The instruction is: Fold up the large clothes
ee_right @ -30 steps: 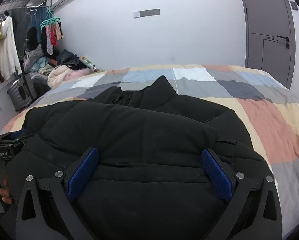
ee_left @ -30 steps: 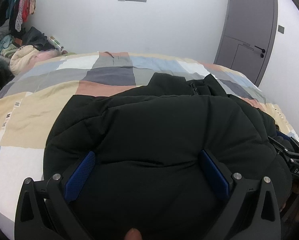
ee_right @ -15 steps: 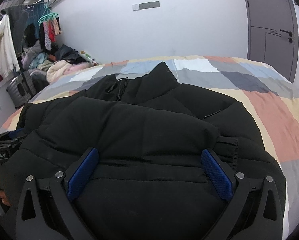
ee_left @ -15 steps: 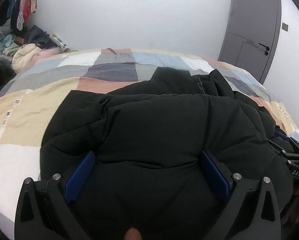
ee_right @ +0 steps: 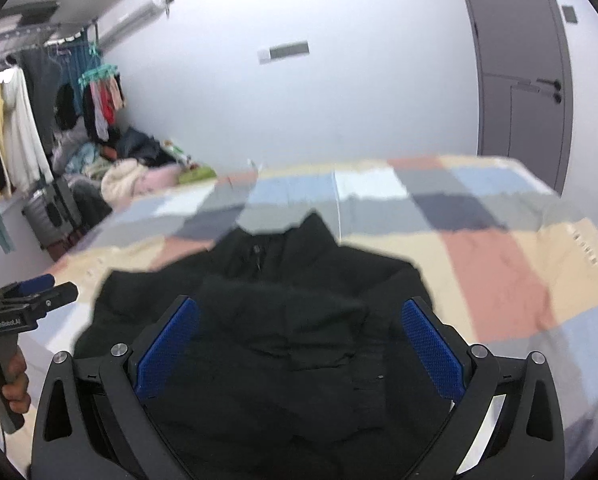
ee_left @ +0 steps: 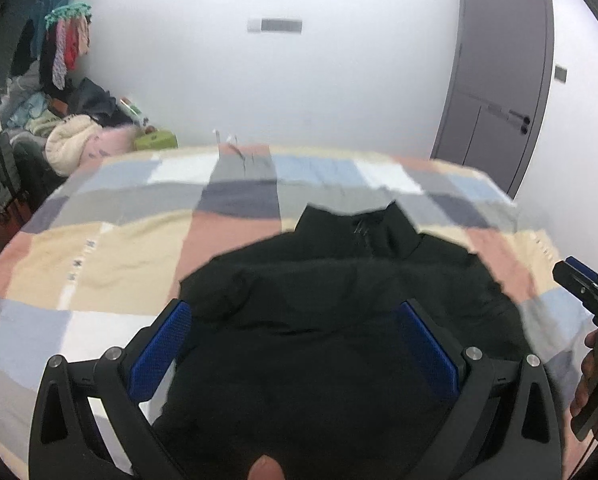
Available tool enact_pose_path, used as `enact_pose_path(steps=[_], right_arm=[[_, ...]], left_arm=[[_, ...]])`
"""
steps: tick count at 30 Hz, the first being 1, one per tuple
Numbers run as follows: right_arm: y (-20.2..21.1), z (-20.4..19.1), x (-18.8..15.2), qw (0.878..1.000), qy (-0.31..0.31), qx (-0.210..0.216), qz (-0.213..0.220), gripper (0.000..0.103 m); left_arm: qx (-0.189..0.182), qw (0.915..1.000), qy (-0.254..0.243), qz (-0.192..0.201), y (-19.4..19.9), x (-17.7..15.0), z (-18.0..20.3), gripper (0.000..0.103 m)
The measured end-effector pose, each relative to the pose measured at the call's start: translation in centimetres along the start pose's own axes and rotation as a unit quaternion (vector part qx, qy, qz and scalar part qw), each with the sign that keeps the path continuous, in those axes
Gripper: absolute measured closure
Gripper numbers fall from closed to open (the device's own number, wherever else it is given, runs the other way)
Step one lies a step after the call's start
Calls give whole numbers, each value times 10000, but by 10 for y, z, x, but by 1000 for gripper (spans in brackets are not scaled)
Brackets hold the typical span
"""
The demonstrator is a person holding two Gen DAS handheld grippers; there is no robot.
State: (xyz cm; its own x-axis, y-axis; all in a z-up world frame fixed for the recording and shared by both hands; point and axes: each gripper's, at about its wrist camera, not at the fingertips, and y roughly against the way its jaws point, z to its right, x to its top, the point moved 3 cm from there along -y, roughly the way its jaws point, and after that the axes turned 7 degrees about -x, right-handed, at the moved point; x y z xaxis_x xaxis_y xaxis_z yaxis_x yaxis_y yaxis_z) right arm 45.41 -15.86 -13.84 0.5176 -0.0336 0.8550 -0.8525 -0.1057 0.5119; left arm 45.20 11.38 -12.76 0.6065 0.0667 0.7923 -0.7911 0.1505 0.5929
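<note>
A black puffer jacket (ee_left: pixel 339 312) lies folded on the patchwork bed (ee_left: pixel 111 256), collar toward the far wall; it also shows in the right wrist view (ee_right: pixel 299 320). My left gripper (ee_left: pixel 293 344) is open and empty, raised above the jacket's near part. My right gripper (ee_right: pixel 299 340) is open and empty, also above the jacket. Each gripper shows at the edge of the other's view, the right one (ee_left: pixel 591 292) at the right, the left one (ee_right: pixel 27 300) at the left. Both views are blurred.
A pile of clothes (ee_left: pixel 79 140) and hanging garments (ee_right: pixel 15 140) stand at the left beyond the bed (ee_right: pixel 499 272). A grey door (ee_left: pixel 499 80) is at the far right. A white wall is behind the bed.
Both grippers have lifted up and pulled back from the jacket, which now looks smaller and lower in both views. The jaws stay open.
</note>
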Motion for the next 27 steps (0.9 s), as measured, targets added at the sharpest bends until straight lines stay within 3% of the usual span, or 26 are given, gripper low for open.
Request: enact_pose_path(steps=[6,15,21,27], right_arm=[[85,-13,37,9985,138,-1,533,0],[216,-32,62,9915,468,144,1207,0],[291,-38,65,9856,647,146,1556,0],[339,-33,56,9835,700,235,1649,0]], left_arm=[[-190,9994,6,272,89,22,25,0],[-362,9952,-286,862,245,31,46,0],[-349,9933,-216,1083,333,20,40,0],[-340,9919,-143,1217,406,-6,20,0]])
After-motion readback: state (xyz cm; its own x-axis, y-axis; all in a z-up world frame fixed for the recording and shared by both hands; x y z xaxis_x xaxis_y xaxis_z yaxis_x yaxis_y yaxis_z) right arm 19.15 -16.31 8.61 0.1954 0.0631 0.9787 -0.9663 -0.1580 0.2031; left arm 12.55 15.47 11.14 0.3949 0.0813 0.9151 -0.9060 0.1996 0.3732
